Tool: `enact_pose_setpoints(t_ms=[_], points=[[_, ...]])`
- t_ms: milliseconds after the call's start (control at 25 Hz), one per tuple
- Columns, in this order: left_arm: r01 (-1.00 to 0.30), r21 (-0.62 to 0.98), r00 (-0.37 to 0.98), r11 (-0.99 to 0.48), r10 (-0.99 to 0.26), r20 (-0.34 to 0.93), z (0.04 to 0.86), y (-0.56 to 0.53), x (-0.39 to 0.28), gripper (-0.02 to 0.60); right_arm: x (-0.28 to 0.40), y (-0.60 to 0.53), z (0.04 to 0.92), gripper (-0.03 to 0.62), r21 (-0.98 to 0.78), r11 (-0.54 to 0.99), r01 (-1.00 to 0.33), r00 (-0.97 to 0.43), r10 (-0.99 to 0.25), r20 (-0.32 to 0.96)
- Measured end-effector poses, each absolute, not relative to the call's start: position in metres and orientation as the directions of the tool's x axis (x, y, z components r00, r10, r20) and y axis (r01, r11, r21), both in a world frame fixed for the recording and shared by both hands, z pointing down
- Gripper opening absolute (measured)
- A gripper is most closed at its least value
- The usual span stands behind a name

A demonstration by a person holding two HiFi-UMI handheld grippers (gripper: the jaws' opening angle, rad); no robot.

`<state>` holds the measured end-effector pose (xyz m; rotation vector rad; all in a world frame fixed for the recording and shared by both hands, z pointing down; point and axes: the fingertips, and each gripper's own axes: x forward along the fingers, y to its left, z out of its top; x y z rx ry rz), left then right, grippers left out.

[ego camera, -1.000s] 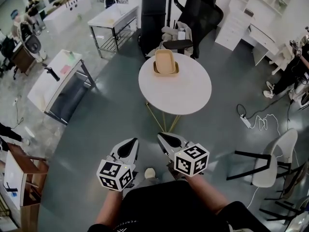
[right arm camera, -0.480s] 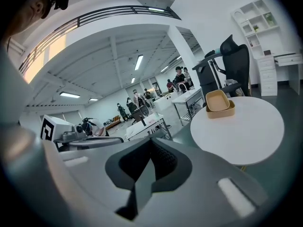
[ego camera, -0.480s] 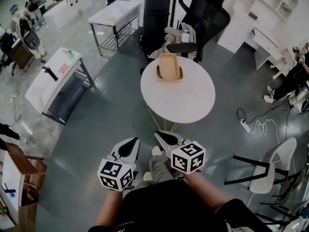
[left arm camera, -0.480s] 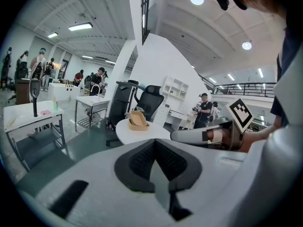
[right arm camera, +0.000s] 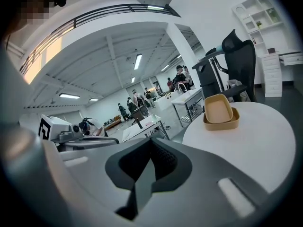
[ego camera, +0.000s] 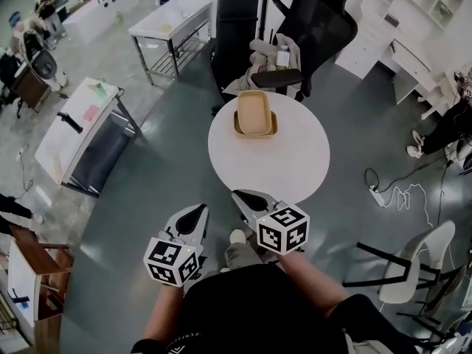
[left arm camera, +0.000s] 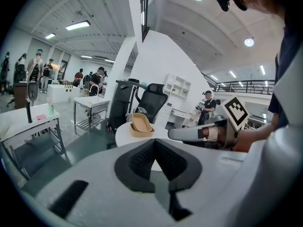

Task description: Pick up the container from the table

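While short of one table [ego camera: 284,169] with two nested containers [ego camera: 254,113], left tool [ego camera: 198,212], right tool [ego camera: 240,197], jaws together.

A black office chair [ego camera: 318,26] stands on grey floor [ego camera: 173,179]

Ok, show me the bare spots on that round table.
The round table is bare from its near rim up to the container, and on both sides of it. Only the far edge, by the black chair, is crowded.
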<state>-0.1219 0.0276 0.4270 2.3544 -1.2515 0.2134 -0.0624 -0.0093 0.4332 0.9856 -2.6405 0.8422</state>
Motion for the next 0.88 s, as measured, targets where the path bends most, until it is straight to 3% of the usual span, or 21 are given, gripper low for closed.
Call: enact_pose_setpoints(t_ms=[880], points=[[-0.808, 0.261, 0.589, -0.528, -0.707, 0.392, 0.442, -0.108, -0.071, -0.012, -0.007, -0.141, 0.459, -0.002, -0.343, 0.641, -0.686, -0.724, -0.558, 0.405]])
